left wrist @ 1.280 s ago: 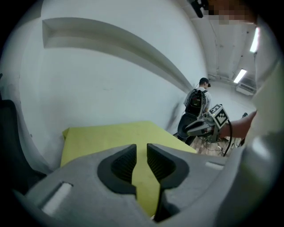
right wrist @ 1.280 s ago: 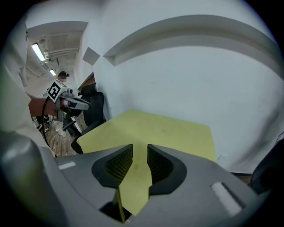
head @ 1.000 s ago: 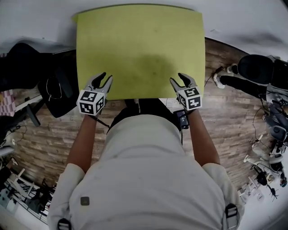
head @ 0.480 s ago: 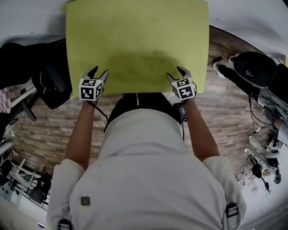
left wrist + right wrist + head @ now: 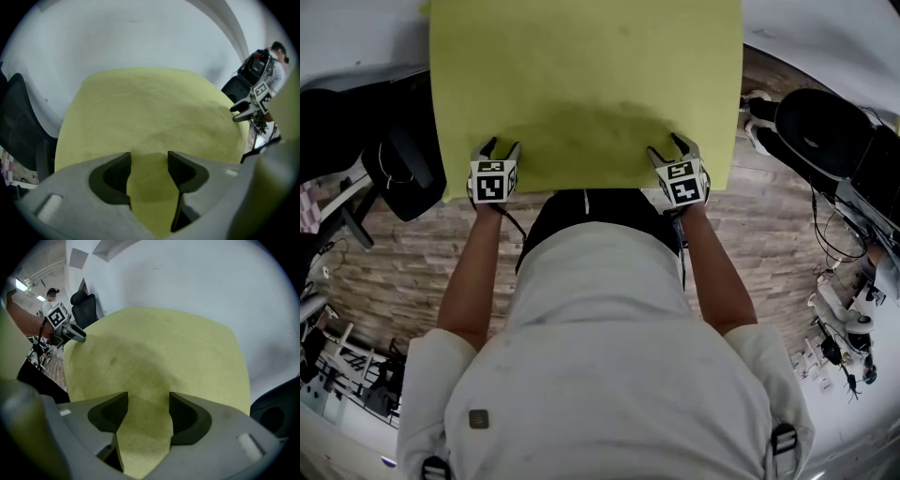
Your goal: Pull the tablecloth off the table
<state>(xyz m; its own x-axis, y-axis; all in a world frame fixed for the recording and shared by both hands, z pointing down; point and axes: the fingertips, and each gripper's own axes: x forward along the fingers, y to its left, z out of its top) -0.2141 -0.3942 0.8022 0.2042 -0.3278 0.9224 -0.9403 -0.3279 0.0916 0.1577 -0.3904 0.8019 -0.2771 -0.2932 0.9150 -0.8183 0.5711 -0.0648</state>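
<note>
Left gripper (image 5: 500, 146) and right gripper (image 5: 667, 147), just opened, straddle unclamped tablecloth (image 5: 581, 75) above plank floor (image 5: 398, 258)

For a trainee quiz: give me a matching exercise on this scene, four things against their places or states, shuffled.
1 yellow-green fabric tablecloth
2 left claw
3 right claw
4 brown wood-plank floor

a near-right cloth edge
b lowest, under everything else
c near-left cloth edge
d spread out flat

Pairs: 1-d, 2-c, 3-a, 4-b.
Both claws' jaws have just been opening; cloth shows between them, unpinched.
</note>
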